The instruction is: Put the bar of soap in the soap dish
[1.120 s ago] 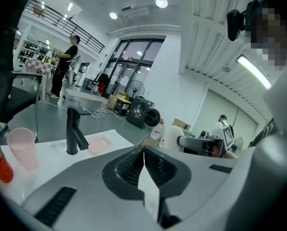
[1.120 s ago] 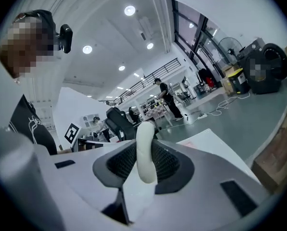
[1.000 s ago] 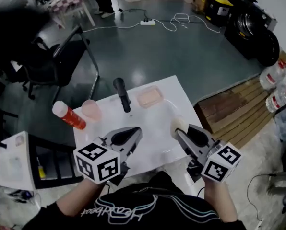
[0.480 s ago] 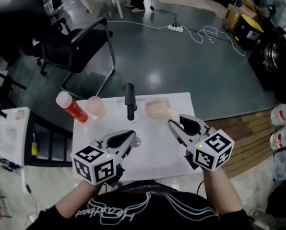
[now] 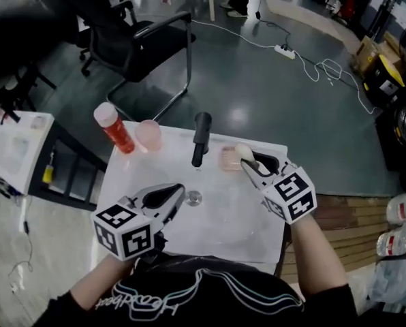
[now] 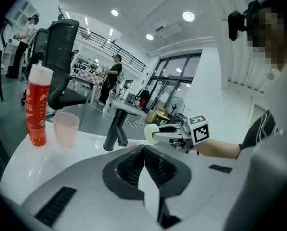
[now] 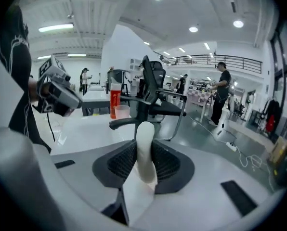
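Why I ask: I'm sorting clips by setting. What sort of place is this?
Probably a lab or workshop: a white table with black faucet and soap dish stands by an office chair and floor power strip.

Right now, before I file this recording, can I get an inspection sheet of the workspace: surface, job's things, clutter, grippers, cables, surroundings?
Surface: white tabletop with a drain and a black faucet.
Job's things: bar of soap held on edge, not yet in the pink soap dish, which sits right of the faucet at the far edge.
Clutter: red bottle and pink cup at the far left corner.
Grippers: left gripper jaws together, nothing between them; right gripper shut on the soap, close to the dish.
Cables: white power strip and looped cable on the floor.
Surroundings: black office chair; water bottles at right.
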`<move>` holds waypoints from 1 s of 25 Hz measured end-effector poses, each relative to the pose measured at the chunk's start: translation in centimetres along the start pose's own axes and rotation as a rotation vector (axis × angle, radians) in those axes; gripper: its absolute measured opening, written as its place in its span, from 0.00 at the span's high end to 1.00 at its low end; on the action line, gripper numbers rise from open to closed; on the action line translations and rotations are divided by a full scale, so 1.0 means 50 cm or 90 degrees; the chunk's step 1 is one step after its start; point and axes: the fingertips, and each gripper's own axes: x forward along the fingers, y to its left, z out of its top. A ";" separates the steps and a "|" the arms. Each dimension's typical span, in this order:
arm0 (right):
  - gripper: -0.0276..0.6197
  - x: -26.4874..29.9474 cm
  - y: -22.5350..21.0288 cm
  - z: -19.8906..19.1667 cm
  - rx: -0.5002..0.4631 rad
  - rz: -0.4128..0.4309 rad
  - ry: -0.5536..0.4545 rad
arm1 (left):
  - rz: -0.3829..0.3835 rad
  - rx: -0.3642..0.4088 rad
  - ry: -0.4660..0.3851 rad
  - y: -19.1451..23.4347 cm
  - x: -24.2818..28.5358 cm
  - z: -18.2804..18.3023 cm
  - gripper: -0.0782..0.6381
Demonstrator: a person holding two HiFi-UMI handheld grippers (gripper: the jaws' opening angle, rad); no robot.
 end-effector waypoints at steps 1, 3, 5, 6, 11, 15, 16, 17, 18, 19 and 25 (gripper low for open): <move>0.78 0.012 -0.001 -0.009 -0.026 0.003 0.016 | 0.008 -0.007 -0.002 0.006 -0.005 -0.004 0.86; 0.78 0.037 -0.001 -0.025 -0.065 0.010 0.040 | 0.020 -0.017 -0.003 0.015 -0.013 -0.011 0.86; 0.78 0.061 -0.003 -0.039 -0.094 0.018 0.058 | 0.022 -0.024 -0.001 0.021 -0.019 -0.016 0.86; 0.78 0.074 -0.004 -0.048 -0.111 0.021 0.069 | 0.022 -0.027 0.000 0.024 -0.022 -0.020 0.86; 0.78 0.124 -0.015 -0.102 -0.197 0.012 0.132 | 0.025 -0.053 -0.001 0.043 -0.015 -0.043 0.86; 0.78 0.152 -0.032 -0.140 -0.236 -0.002 0.161 | 0.021 -0.062 0.002 0.050 0.010 -0.061 0.86; 0.78 0.158 -0.035 -0.145 -0.246 -0.005 0.165 | 0.023 -0.063 0.004 0.052 0.013 -0.063 0.86; 0.77 0.164 -0.036 -0.149 -0.255 -0.007 0.167 | 0.024 -0.065 0.005 0.054 0.015 -0.064 0.86; 0.77 0.169 -0.035 -0.152 -0.264 -0.008 0.169 | 0.026 -0.066 0.006 0.056 0.014 -0.065 0.86; 0.77 0.174 -0.035 -0.156 -0.274 -0.010 0.171 | 0.028 -0.067 0.006 0.059 0.012 -0.067 0.86; 0.77 0.188 -0.030 -0.163 -0.324 -0.008 0.172 | 0.032 -0.088 0.007 0.081 0.004 -0.080 0.86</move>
